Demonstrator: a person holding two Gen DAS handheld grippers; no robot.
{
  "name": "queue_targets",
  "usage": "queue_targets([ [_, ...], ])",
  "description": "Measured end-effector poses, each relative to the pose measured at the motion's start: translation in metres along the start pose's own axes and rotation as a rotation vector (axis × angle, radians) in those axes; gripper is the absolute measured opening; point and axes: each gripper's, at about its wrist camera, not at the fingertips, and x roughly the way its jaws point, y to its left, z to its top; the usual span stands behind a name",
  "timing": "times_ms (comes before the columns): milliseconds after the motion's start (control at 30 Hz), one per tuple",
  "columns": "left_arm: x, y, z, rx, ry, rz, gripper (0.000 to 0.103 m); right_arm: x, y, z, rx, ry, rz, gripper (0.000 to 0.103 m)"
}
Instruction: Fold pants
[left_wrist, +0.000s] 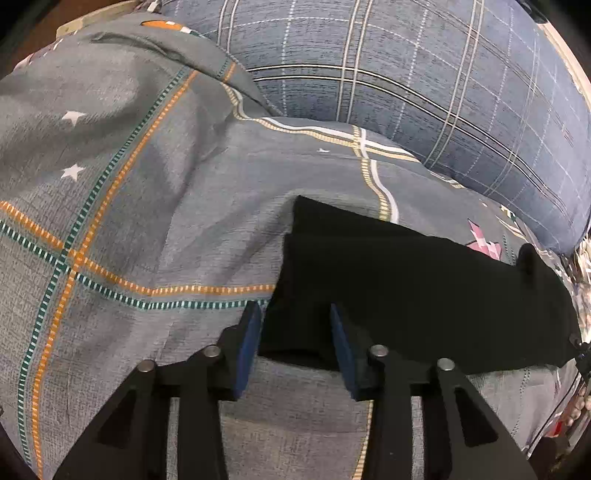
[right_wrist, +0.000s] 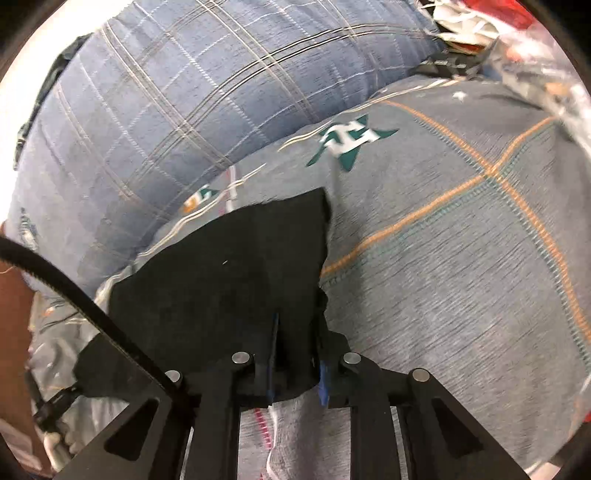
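Left wrist view: the left hand-held gripper (left_wrist: 293, 325) is spread, its blue-padded fingers (left_wrist: 249, 347) apart with nothing pinched. The near corner of the black pants (left_wrist: 406, 288) lies between and just ahead of the fingertips, resting on the grey quilt (left_wrist: 147, 221) that covers the bed. From there the pants run as a flat, dark band toward the right edge of the bed, their far left corner forming a sharp point. A small raised tuft of cloth stands near their right end.

Right wrist view: the right hand-held gripper (right_wrist: 295, 354) is pinching an edge of the pants (right_wrist: 221, 273); the fabric passes between its narrowly set fingers and bunches at their base. The pants spread forward and to the left of the fingertips as a broad, mostly smooth black panel, with an uneven right edge and a pointed far corner. They lie on the quilt (right_wrist: 443, 258), which bears orange and teal stitched lines and a teal star (right_wrist: 351, 142).

Both views: a blue plaid pillow (left_wrist: 406, 74) (right_wrist: 166, 110) lies along the far side of the bed, beyond the pants and not touching them.
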Motion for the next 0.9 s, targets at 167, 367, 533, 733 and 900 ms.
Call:
queue_targets([
  [167,-0.013,0.019,0.0,-0.084,-0.008,-0.069,0.045,-0.005,0.0,0.007,-0.025,-0.056,-0.213,0.061],
  [367,-0.051,0.053,-0.003,-0.2,-0.123,-0.162,0.044,-0.058,0.035,0.003,-0.132,-0.209,-0.216,0.061],
  [533,-0.027,0.049,-0.008,-0.253,-0.096,-0.257,0.044,-0.052,0.126,-0.013,-0.317,-0.137,-0.04,0.064],
  [733,-0.004,0.04,-0.023,-0.229,-0.109,-0.304,0.027,0.011,0.269,-0.067,-0.538,0.139,0.206,0.064],
  [900,-0.005,0.057,-0.016,-0.274,-0.103,-0.412,0.02,0.073,0.387,-0.121,-0.716,0.35,0.287,0.064],
])
